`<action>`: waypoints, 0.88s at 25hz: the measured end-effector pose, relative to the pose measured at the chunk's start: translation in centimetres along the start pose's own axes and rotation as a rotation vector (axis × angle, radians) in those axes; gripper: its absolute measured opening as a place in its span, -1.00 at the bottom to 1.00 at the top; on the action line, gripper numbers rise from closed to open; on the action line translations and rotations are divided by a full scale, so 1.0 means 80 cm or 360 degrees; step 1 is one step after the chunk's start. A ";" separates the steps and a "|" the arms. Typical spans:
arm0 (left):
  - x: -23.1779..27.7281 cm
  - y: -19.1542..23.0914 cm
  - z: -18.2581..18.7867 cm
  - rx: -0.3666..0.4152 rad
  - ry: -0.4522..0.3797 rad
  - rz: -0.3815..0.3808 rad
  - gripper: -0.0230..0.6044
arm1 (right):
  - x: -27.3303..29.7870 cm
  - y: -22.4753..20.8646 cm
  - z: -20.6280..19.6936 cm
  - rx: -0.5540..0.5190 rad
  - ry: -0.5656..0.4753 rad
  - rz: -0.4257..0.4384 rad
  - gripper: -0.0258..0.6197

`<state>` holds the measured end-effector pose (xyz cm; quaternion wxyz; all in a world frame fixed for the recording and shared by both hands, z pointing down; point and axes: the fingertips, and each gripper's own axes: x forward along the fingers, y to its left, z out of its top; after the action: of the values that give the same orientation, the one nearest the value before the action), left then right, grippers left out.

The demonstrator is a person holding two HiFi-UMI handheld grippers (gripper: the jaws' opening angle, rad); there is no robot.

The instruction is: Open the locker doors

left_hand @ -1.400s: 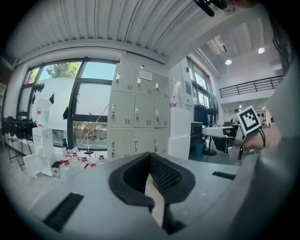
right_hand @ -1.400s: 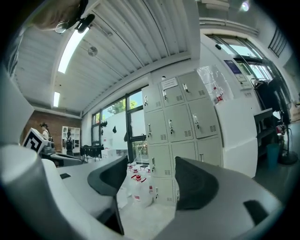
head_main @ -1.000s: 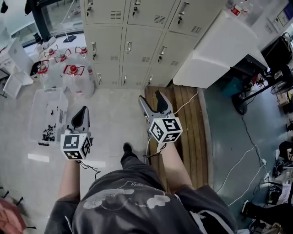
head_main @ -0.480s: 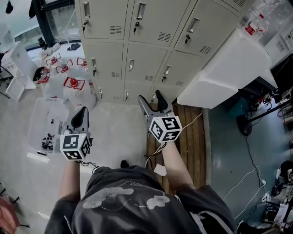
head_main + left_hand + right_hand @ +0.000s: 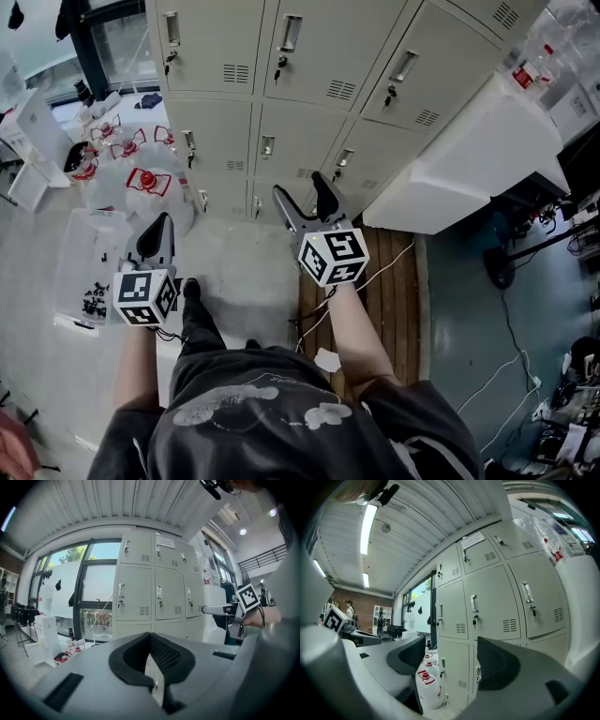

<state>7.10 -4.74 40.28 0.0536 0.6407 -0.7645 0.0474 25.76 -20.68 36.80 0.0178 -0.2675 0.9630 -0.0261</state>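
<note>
A bank of beige locker doors (image 5: 302,141) with metal handles and keys stands ahead, every door in view shut. My left gripper (image 5: 156,236) hovers over the floor short of the bottom row, shut and holding nothing. My right gripper (image 5: 302,199) is nearer the lockers, open and empty, in front of the lower doors without touching them. In the left gripper view the pads of the left gripper (image 5: 151,637) meet below the lockers (image 5: 159,597). The right gripper view has the right gripper (image 5: 452,649) spread wide, framing a lower door handle (image 5: 478,673).
Clear jugs with red caps (image 5: 141,180) stand on the floor left of the lockers. A clear bin of small black parts (image 5: 97,255) lies by my left gripper. At right are a white cabinet (image 5: 469,150), a wooden pallet (image 5: 380,281) and floor cables (image 5: 511,319).
The person has stepped toward the lockers, which now look larger and closer. Both grippers moved forward with the body. The right stayed open, the left shut.
</note>
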 end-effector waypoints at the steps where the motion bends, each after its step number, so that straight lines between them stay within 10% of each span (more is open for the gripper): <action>1: 0.007 0.006 0.003 -0.0001 -0.0008 -0.0004 -0.90 | 0.009 0.001 0.004 -0.0012 -0.0008 0.0000 0.10; 22: 0.202 0.225 0.222 0.0156 -0.0364 -0.0171 -0.90 | 0.309 0.034 0.185 -0.0075 -0.0267 -0.0060 0.10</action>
<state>-13.78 -19.87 24.96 -0.0628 0.6838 -0.7269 0.0085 3.93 -31.74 21.36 0.0915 -0.2871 0.9533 0.0188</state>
